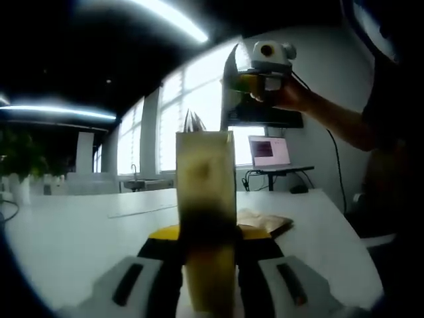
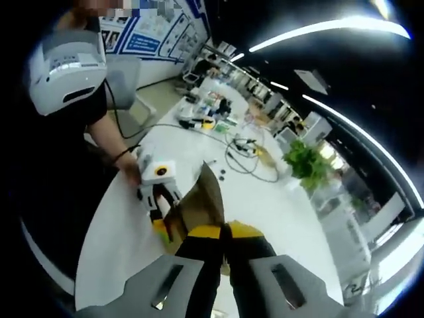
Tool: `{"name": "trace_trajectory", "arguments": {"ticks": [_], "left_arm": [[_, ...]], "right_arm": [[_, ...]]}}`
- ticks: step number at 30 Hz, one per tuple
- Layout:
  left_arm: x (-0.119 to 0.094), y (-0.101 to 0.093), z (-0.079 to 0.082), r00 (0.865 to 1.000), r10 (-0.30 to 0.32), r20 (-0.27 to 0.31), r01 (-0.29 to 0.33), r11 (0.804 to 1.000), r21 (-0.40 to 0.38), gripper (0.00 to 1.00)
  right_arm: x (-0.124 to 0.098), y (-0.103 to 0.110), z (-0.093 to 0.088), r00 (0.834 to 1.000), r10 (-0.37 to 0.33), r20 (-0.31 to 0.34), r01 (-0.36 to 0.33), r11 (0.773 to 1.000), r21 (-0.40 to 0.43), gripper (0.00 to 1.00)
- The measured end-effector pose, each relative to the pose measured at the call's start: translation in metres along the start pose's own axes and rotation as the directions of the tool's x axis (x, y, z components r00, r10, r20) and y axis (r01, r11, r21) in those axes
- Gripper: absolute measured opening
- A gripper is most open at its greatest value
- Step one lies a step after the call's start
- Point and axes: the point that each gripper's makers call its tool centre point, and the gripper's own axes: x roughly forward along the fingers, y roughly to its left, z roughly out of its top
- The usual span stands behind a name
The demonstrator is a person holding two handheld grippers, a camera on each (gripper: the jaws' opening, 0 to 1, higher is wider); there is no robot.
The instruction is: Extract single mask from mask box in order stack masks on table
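Mask box up off the counter, one mask mid-pull, stack barely begun

The white counter (image 1: 73, 232) runs wide under both tools, and on it near the left tool lies a flat tan piece (image 1: 265, 222), likely the first mask of the stack, though it is too blurred to be sure. The left tool (image 1: 209, 265) has its jaws closed on the tall yellowish mask box (image 1: 205, 192), held upright. The right tool (image 2: 222, 255) has its jaws pinched together on a thin brownish mask (image 2: 202, 199), lifted above the counter. My read: early going, this mask remains to be laid down, and more remain in the box.
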Motion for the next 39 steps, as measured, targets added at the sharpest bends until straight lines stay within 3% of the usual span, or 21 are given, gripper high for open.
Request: {"name": "trace_trajectory", "arguments": {"ticks": [11, 20, 25, 33, 39], "left_arm": [[0.000, 0.000, -0.001, 1.000, 0.001, -0.002, -0.001, 1.000, 0.005, 0.33], [0.000, 0.000, -0.001, 1.000, 0.002, -0.004, -0.002, 1.000, 0.007, 0.33], [0.000, 0.000, 0.000, 1.000, 0.001, -0.004, -0.001, 1.000, 0.007, 0.33], [0.000, 0.001, 0.000, 1.000, 0.002, -0.001, -0.002, 1.000, 0.004, 0.33], [0.000, -0.001, 0.000, 1.000, 0.001, -0.001, -0.001, 1.000, 0.005, 0.33]], "right_arm": [[-0.014, -0.012, 0.004, 0.996, -0.068, 0.050, 0.067, 0.997, 0.033, 0.00], [-0.025, -0.022, 0.012, 0.983, -0.125, 0.131, 0.115, 0.990, 0.088, 0.00], [-0.029, -0.026, 0.010, 0.978, -0.149, 0.144, 0.134, 0.985, 0.104, 0.00], [-0.041, -0.032, 0.014, 0.962, -0.210, 0.177, 0.189, 0.973, 0.130, 0.00], [-0.053, -0.043, 0.013, 0.937, -0.278, 0.213, 0.234, 0.949, 0.211, 0.00]]}}
